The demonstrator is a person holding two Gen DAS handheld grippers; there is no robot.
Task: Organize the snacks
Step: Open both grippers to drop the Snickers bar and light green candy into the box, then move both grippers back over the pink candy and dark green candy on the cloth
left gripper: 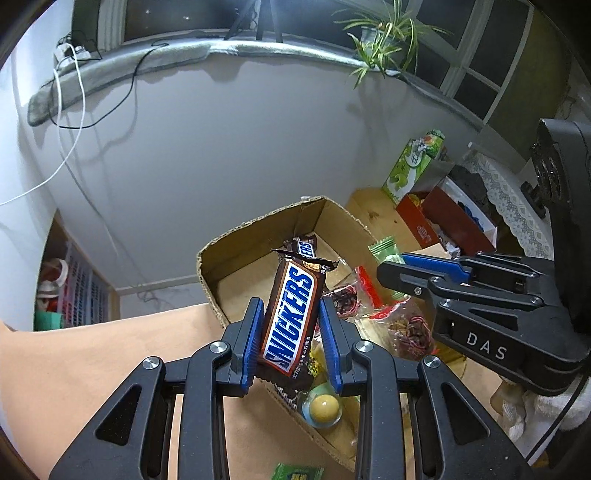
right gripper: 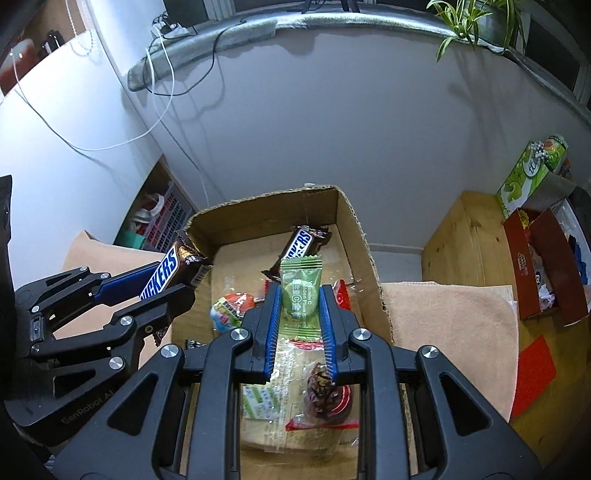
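while the left gripper [left gripper: 290, 328] clamps a stiff, light brown snickers bar [left gripper: 291, 314] mid-length, the right gripper [right gripper: 300, 317] pinches a slippery, crinkly green candy sachet [right gripper: 300, 295] above the cardboard box [right gripper: 364, 236].

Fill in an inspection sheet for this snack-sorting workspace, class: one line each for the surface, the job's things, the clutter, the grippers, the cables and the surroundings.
Surface: wooden table partly under a peach cloth.
Job's things: cardboard box holds one Snickers bar and mixed snack packets; a second Snickers bar and a green candy packet are held above it.
Clutter: red carton and green box at the right.
Grippers: left gripper shut on the second Snickers bar; right gripper shut on the green candy packet.
Cables: white cable and black cable hang from the windowsill.
Surroundings: white wall, potted plant on the sill.
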